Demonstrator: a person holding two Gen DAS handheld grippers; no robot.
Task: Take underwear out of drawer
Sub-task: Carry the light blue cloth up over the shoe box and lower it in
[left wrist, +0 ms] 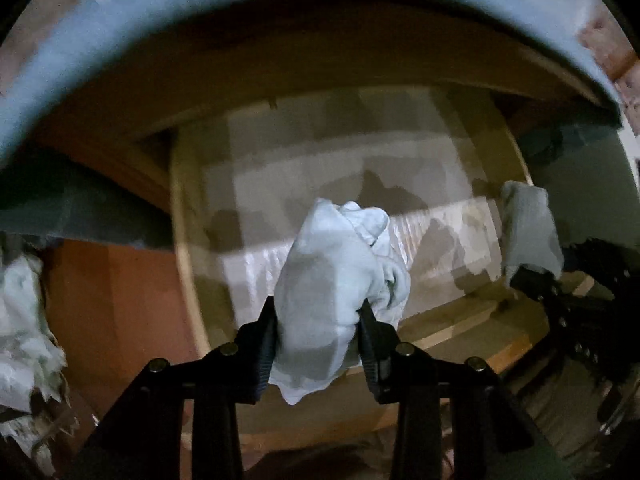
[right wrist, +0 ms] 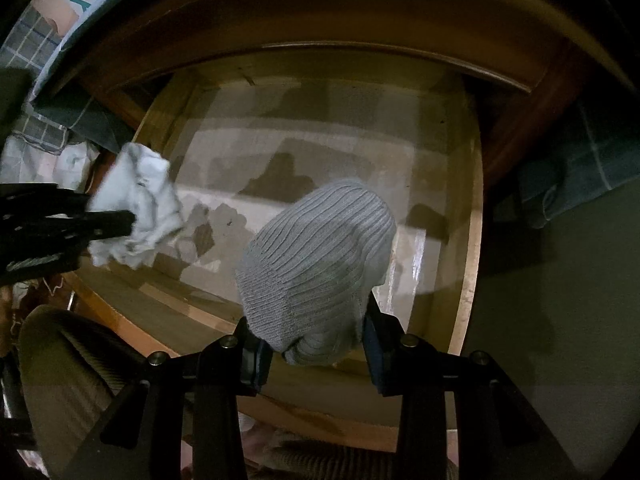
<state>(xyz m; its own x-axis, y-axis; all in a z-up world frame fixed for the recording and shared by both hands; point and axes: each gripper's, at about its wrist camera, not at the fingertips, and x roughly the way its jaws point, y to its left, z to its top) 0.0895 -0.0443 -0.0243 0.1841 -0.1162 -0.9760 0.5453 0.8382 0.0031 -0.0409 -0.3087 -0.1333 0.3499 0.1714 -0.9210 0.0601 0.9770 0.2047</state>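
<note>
White underwear bunched betw. L gripper pads, clamped, hanging over open drawer. Grey ribbed piece pinched same way in R gripper, long axis along fingers. Both clear of drawer walls; drawer floor looks bare. Bed edge above, clothes pile left: nothing blocks lift-out.

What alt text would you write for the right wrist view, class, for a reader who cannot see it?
The right claw grips a bunched grey ribbed garment above an open wooden drawer whose pale lined bottom looks bare. At left, the left claw holds a crumpled white garment over the drawer's edge.
</note>
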